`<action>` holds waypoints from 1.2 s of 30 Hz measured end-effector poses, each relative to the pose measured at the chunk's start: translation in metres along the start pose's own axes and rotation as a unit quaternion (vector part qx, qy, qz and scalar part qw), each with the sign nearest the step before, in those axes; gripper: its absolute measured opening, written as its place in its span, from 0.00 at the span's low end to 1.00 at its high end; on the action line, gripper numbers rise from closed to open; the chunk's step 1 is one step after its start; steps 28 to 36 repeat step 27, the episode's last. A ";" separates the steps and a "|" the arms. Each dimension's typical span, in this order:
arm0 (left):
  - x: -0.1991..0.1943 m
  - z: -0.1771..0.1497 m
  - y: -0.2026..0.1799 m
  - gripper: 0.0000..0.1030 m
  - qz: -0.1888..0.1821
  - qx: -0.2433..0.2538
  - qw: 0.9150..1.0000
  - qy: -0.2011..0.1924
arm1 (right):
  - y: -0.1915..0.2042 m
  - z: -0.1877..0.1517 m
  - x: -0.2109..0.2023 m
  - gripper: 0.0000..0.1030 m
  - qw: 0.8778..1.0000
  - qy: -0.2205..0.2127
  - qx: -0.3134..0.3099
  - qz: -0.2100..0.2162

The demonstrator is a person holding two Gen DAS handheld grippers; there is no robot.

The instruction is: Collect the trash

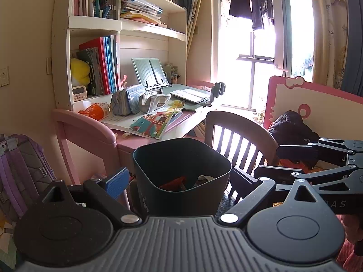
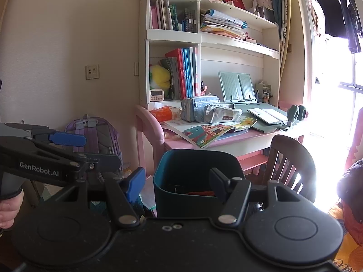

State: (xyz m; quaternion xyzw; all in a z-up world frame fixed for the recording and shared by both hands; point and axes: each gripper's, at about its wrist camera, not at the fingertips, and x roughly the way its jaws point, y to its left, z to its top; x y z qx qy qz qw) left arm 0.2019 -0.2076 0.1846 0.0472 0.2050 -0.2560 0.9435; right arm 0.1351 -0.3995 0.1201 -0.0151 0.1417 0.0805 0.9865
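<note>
1. Left gripper (image 1: 174, 176): jaws spread wide, nothing between them; the dark trash bin (image 1: 181, 176) sits in the gap in the left wrist view, not touched.
2. Right gripper (image 2: 177, 181): jaws also apart and empty; the same bin (image 2: 195, 181) is framed between them in the right wrist view. The left gripper shows at the left edge of that view, the right gripper at the right edge of the left wrist view, so the two are side by side, both facing the bin.
3. Bin stands on the floor, near, just in front of the pink counter (image 1: 127, 145) and left of the wooden chair (image 1: 240, 136). Open top, no lid.
4. Inside the bin: something red/orange (image 1: 174, 183) and a pale crumpled bit (image 1: 205, 178). Probably trash already dropped in, but the interior is dark, so hard to say what it is.
5. Progress, my read: part done, some items binned; neither gripper carries anything now.
6. Possibly left: orange packet (image 2: 164, 113) on the counter's left end looks like a tissue pack or wrapper, unclear if it counts as trash. Paper scraps on the floor (image 2: 147, 195) left of the bin could be candidates.
7. Rest of the counter holds pencil cases (image 2: 197, 108), books and a book stand; not trash, leave.
8. Purple backpack (image 2: 95, 133) against the far wall on the left, well apart from the bin.
</note>
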 end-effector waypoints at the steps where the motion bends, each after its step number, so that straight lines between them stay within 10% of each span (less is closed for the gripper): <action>1: 0.000 0.000 0.000 0.93 0.000 0.000 1.000 -0.001 | 0.000 0.000 0.000 0.60 1.000 0.000 0.000 0.000; 36: -0.009 -0.007 -0.004 0.93 -0.005 0.007 1.000 -0.018 | 0.001 -0.003 0.000 0.61 1.000 0.005 0.005 -0.003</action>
